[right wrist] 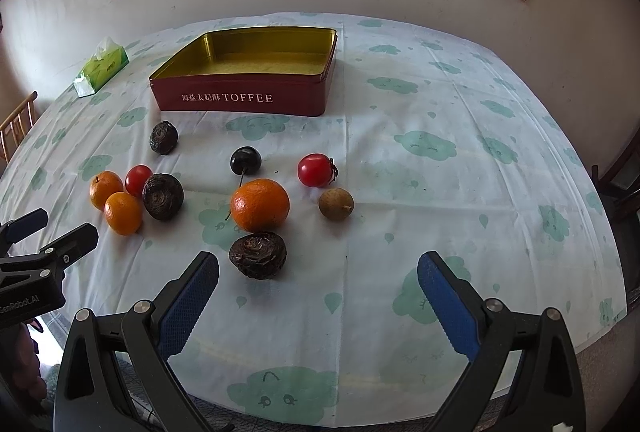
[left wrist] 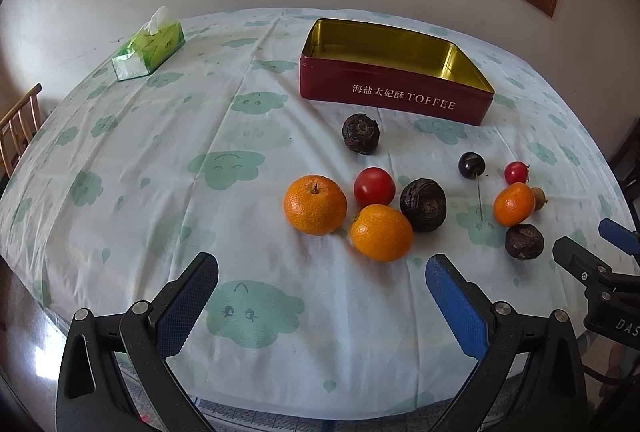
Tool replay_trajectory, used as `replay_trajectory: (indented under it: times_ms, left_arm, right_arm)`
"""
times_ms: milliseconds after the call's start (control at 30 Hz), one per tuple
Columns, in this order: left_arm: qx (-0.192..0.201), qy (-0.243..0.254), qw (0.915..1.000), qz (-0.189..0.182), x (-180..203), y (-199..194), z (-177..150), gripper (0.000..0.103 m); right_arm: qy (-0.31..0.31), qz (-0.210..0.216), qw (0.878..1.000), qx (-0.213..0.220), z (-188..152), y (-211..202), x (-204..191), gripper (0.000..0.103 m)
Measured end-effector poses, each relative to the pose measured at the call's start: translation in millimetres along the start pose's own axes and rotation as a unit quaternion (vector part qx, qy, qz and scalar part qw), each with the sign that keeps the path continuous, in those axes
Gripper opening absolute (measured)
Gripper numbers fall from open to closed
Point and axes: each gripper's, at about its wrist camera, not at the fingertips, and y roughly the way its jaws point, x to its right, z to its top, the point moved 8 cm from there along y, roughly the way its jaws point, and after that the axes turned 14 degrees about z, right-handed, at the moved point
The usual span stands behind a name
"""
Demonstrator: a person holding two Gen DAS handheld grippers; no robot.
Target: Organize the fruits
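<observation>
An empty red toffee tin [left wrist: 400, 94] [right wrist: 240, 100] stands open at the back of the table. In front of it lie loose fruits: oranges [left wrist: 315, 205] [right wrist: 260, 205], red tomatoes [left wrist: 374, 187] [right wrist: 314, 170], dark wrinkled fruits [left wrist: 423, 205] [right wrist: 257, 255], a dark cherry [left wrist: 471, 165] [right wrist: 245, 160] and a small brown fruit [right wrist: 336, 204]. My left gripper [left wrist: 322, 278] is open and empty, near the front edge, short of the oranges. My right gripper [right wrist: 318, 278] is open and empty, just right of the nearest dark fruit.
A green tissue pack [left wrist: 149, 50] [right wrist: 102, 70] lies at the back left. A wooden chair [left wrist: 20, 126] stands beyond the table's left edge. The table has a white cloth with green clouds [right wrist: 460, 152]. A wall with a window lies behind.
</observation>
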Motion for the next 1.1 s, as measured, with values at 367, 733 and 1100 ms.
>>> replay_trajectory:
  times_ms: [367, 733, 1100]
  left_arm:
    - [0.002, 0.006, 0.9998, 0.016, -1, -1, 1, 0.103]
    - [-0.004, 0.008, 0.9998, 0.018, 0, 2, -1, 0.103]
    - [-0.009, -0.005, 0.9996, 0.026, -12, 10, 1, 0.103]
  right_arm:
    - [0.0, 0.004, 1.0, -0.003, 0, 1, -3, 0.095]
    - [-0.001, 0.007, 1.0, -0.006, -1, 3, -3, 0.093]
    - [0.001, 0.012, 1.0, -0.012, -3, 5, -3, 0.082]
